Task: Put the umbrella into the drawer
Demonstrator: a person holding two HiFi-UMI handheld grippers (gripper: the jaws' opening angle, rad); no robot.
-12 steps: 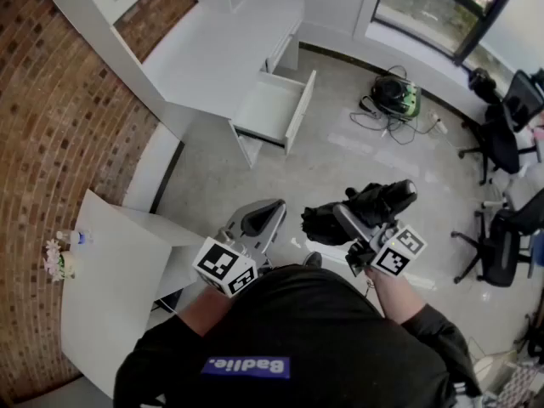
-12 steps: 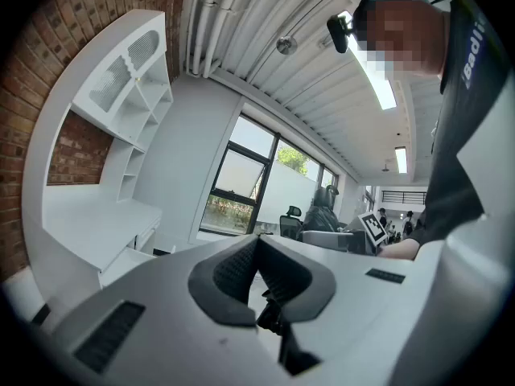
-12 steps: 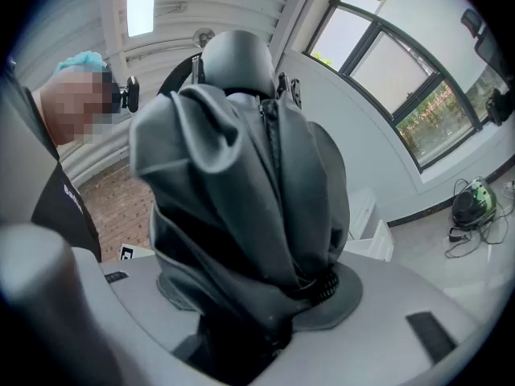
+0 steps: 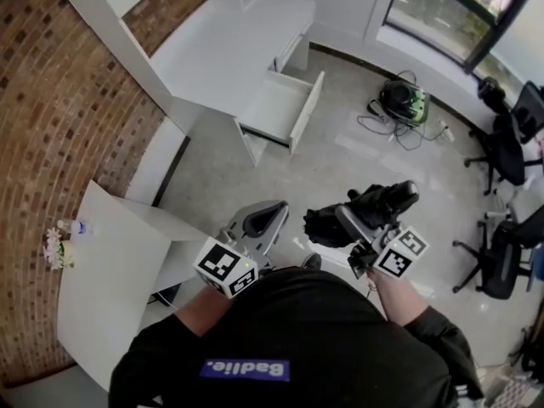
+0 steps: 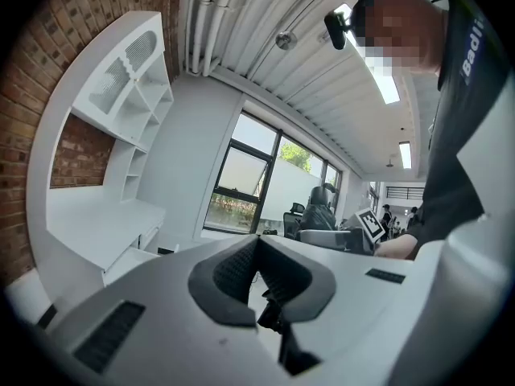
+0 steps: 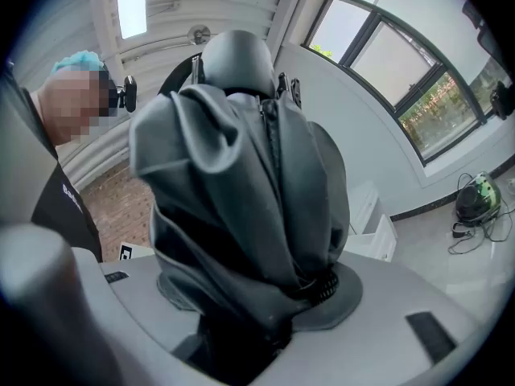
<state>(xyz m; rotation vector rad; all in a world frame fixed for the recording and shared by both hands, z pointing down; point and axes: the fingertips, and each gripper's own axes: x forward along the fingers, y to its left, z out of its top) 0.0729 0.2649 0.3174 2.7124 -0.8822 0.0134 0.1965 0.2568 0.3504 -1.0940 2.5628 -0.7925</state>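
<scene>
Carrying the umbrella (image 4: pixel 327 226), wide-clamped in the right tool (image 4: pixel 361 219); left tool (image 4: pixel 259 221) closed, empty. Next, I'd say: reach the open drawer (image 4: pixel 276 109) at eleven o'clock.

Daylight pours through the big windows (image 4: pixel 442 15) at the head view's top right, so the room is bright and evenly lit. The pale floor (image 4: pixel 357 168) has a faint sheen, with a soft shadow under the open drawer (image 4: pixel 276 109). The wide lens bows the brick wall (image 4: pixel 51 143) along the left edge. Both gripper views are round fisheye pictures with black corners. A ceiling strip light (image 5: pixel 385 87) glares white in the left gripper view. In the right gripper view, the dark umbrella (image 6: pixel 241 183) sits shaded and slightly soft, close to the lens.
</scene>
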